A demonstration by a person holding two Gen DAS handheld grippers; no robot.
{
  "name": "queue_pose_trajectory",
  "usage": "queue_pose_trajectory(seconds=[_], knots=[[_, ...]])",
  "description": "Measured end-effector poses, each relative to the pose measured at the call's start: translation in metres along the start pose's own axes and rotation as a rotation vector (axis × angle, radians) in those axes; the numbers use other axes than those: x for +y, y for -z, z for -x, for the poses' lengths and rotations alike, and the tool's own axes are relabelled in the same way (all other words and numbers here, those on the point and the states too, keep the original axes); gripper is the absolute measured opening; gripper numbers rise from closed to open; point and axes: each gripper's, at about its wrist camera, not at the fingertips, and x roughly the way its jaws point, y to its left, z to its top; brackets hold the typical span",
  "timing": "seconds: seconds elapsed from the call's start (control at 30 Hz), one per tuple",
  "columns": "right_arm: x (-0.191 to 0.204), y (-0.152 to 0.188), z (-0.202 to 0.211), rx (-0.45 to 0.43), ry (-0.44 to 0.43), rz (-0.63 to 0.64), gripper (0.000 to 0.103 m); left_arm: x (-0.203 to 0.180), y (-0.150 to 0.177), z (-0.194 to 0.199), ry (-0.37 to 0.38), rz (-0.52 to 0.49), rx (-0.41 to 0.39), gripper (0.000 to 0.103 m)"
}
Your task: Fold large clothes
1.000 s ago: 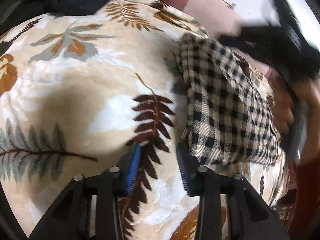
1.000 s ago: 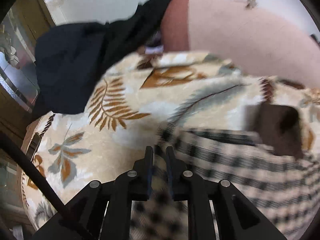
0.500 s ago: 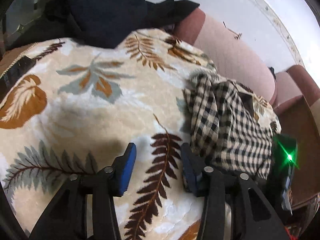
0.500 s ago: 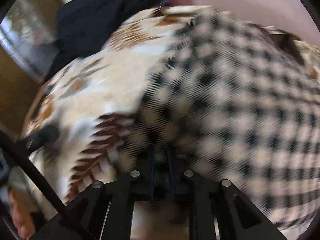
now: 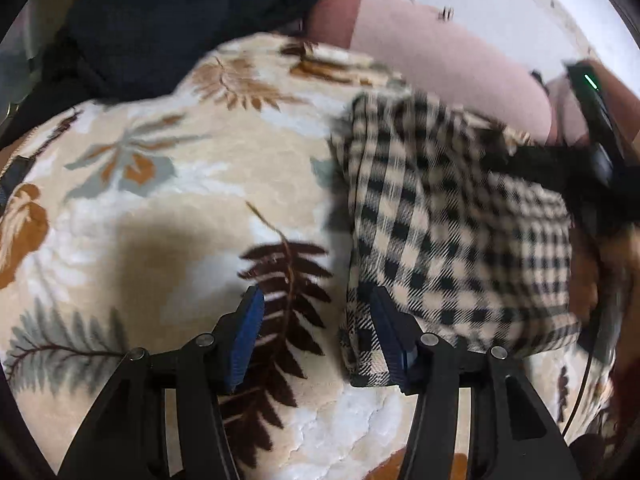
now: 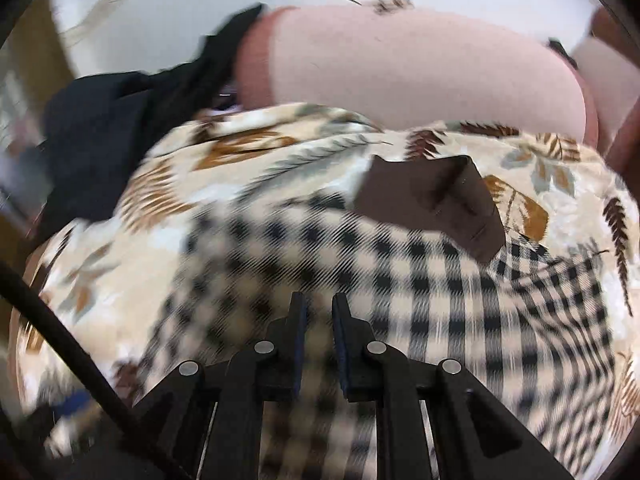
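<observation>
While the left hand-held gripper (image 5: 316, 332) is opening wider than a sec ago, its blue pads (image 5: 250, 336) frame only the leaf-print blanket (image 5: 168, 216), w/ the checked shirt's (image 5: 452, 240) folded edge just touching the right pad, not pinched. Right hand-held gripper (image 6: 319, 334) is nearly closed as before, hovering over the shirt; blur hides whether cloth's nipped, can't tell. Shirt lies folded on the blanket, brown collar (image 6: 432, 200) toward the pink sofa back (image 6: 420, 72). Dark garment (image 5: 140, 28) sits far left.
</observation>
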Motion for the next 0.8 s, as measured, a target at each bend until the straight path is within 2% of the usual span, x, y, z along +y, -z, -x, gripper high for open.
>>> queue_pose_trajectory(seconds=[0.07,0.17,0.2,0.27,0.3,0.37,0.4,0.47,0.53,0.6,0.7,0.8], knots=[[-0.001,-0.011,-0.031,0.061,0.003,-0.033,0.015,0.000,0.001,-0.012,-0.012,-0.003,0.032,0.054],[0.009,-0.017,-0.074,0.112,0.128,0.025,0.015,0.002,0.002,-0.021,-0.012,0.005,0.047,0.056],[0.015,-0.017,-0.079,0.091,0.163,0.069,0.015,0.002,0.002,-0.021,-0.010,0.008,0.050,0.057],[0.023,-0.020,-0.078,0.075,0.212,0.143,0.017,0.002,0.002,-0.021,-0.006,0.011,0.052,0.057],[0.026,-0.021,-0.076,0.108,0.226,0.172,0.017,0.002,0.002,-0.021,-0.005,0.010,0.052,0.057],[0.023,-0.021,-0.052,0.051,0.216,0.200,0.019,0.003,0.002,-0.021,-0.005,0.009,0.050,0.057],[0.017,-0.018,-0.034,0.011,0.211,0.183,0.022,0.002,0.003,-0.020,-0.005,0.009,0.048,0.057],[-0.002,-0.009,-0.001,-0.059,0.189,0.122,0.039,0.003,0.002,-0.017,-0.002,0.010,0.042,0.057],[-0.027,0.005,0.027,-0.096,0.175,0.056,0.044,0.003,0.002,-0.012,0.001,0.015,0.028,0.057],[-0.051,0.017,0.034,-0.065,0.183,-0.004,0.044,0.003,0.003,-0.007,0.004,0.019,0.011,0.057],[-0.091,0.030,0.014,0.036,0.207,-0.101,0.043,0.001,0.002,0.000,0.001,0.017,-0.017,0.057],[-0.119,0.032,-0.001,0.047,0.189,-0.191,0.039,0.000,0.003,0.007,-0.026,0.003,-0.055,0.057]])
